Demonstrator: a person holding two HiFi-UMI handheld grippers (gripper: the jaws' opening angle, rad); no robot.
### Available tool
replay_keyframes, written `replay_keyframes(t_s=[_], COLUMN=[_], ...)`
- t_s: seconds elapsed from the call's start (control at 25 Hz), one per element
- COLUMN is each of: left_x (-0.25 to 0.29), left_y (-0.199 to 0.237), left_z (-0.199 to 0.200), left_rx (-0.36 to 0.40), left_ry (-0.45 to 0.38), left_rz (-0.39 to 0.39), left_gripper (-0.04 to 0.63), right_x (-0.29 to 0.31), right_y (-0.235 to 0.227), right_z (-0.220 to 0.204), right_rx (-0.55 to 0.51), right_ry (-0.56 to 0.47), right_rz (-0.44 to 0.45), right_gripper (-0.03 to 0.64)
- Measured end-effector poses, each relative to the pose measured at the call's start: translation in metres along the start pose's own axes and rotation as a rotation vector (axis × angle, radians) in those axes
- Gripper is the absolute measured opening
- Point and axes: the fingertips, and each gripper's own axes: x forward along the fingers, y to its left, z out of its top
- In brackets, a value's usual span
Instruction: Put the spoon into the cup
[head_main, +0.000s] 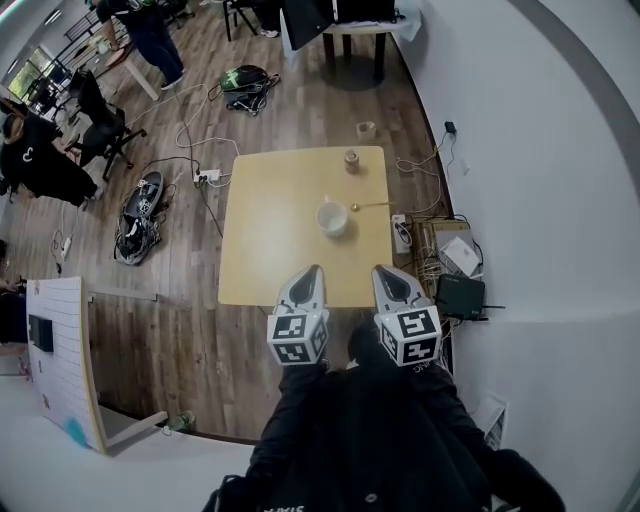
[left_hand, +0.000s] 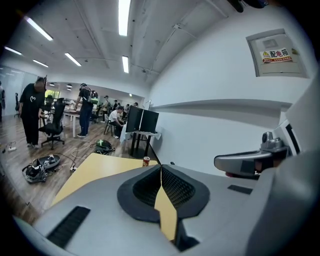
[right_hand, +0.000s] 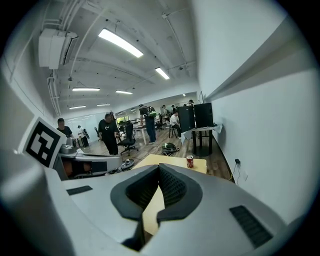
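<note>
Clearly both tools are empty. The left gripper (left_hand: 161, 169) has its jaws together, the ribbed black pads meeting at the tips with nothing between them; only a sliver of yellow table shows through the gap lower down. The right gripper (right_hand: 159, 169) stands the same way, pads pressed tip to tip and clamped on nothing. In the head view the two are held side by side, pointing forward over the near edge of the table (head_main: 260, 250), each with its marker cube at the back.

Just ahead of them, between their two lines and a little nearer the left gripper, stands the cup (head_main: 333, 217). It is white, round and upright, with its open mouth facing up.

The spoon (head_main: 368, 206) lies flat on the tabletop ahead of the right gripper, just to the right of the cup. It is thin and yellowish and hard to pick out against the wood. Its bowl end is toward the cup and its handle points away to the right. Whether it touches the cup cannot be told.

Farther out, past the cup and near the table's far edge, stands a small can (head_main: 352, 160), which looks red and white in both gripper views.
</note>
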Motion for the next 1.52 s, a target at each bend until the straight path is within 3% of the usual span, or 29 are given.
replay_keyframes(t_s=[0.4, 0.8, 1.2, 1.52], left_x=[0.089, 0.145, 0.170, 0.187], left_y=[0.001, 0.001, 0.007, 0.016], left_z=[0.016, 0.019, -0.010, -0.044], left_rx=[0.002, -0.009, -0.029, -0.027], left_ry=[0.058, 0.098, 0.162, 0.222], left_rz=[0.002, 0.007, 0.030, 0.016], left_gripper=[0.034, 0.034, 0.034, 0.034], right_x=[0.063, 0.104, 0.129, 0.157], right_y=[-0.063, -0.107, -0.136, -0.161], right_z=[0.013, 0.016, -0.013, -0.056], right_rx=[0.066, 0.104, 0.172, 0.210], right_ry=[0.039, 0.065, 0.121, 0.192], right_rz=[0.050, 0.070, 0.086, 0.045], right_gripper=[0.014, 0.014, 0.014, 0.015])
